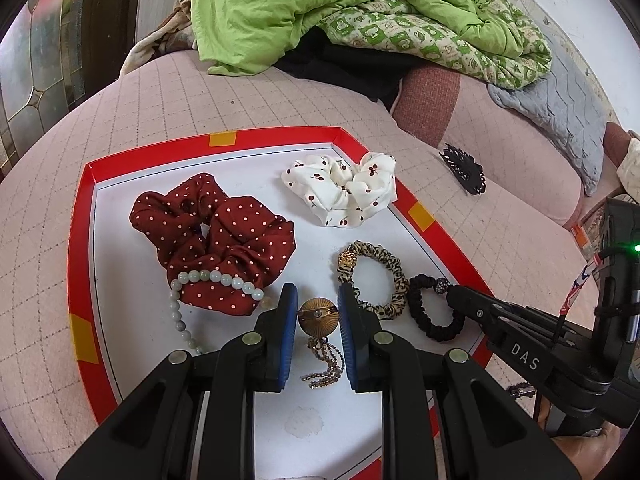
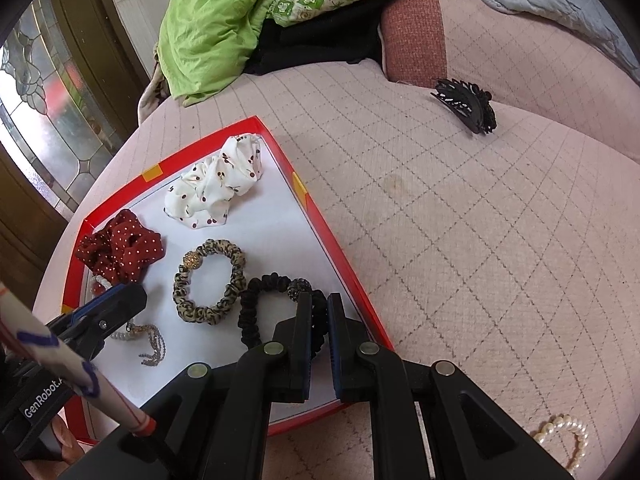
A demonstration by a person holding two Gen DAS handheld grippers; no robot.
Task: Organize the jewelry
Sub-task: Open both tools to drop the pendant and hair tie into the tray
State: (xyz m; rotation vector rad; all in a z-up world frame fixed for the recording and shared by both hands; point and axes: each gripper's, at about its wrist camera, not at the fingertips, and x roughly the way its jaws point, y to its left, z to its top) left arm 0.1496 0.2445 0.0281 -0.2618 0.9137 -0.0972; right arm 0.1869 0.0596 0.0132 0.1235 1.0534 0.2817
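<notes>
Clamping a gold brooch (image 1: 313, 315) between its blue pads, the left gripper (image 1: 318, 314) hung just above the white floor of the red-rimmed tray (image 1: 280, 134), the brooch's chain tassel (image 1: 324, 364) dangling toward the tray floor. The right gripper (image 2: 319, 322) had its jaws nearly closed on the black hair tie (image 2: 256, 312), which lay in the tray's near right corner, touching the leopard-print hair tie (image 2: 208, 280) toward the tray's middle. Farther into the tray sat the dark red dotted scrunchie (image 1: 216, 236) on the left, with a pale green bead bracelet (image 1: 208, 280) draped over its near edge. The white cherry-print scrunchie (image 1: 344, 188) rested at the tray's far right corner. Outside the tray, on the pink quilted surface (image 2: 460, 240), a black claw clip (image 2: 466, 106) lay well beyond the right rim, and a pearl bracelet (image 2: 564, 436) lay near the tray's front right side.
</notes>
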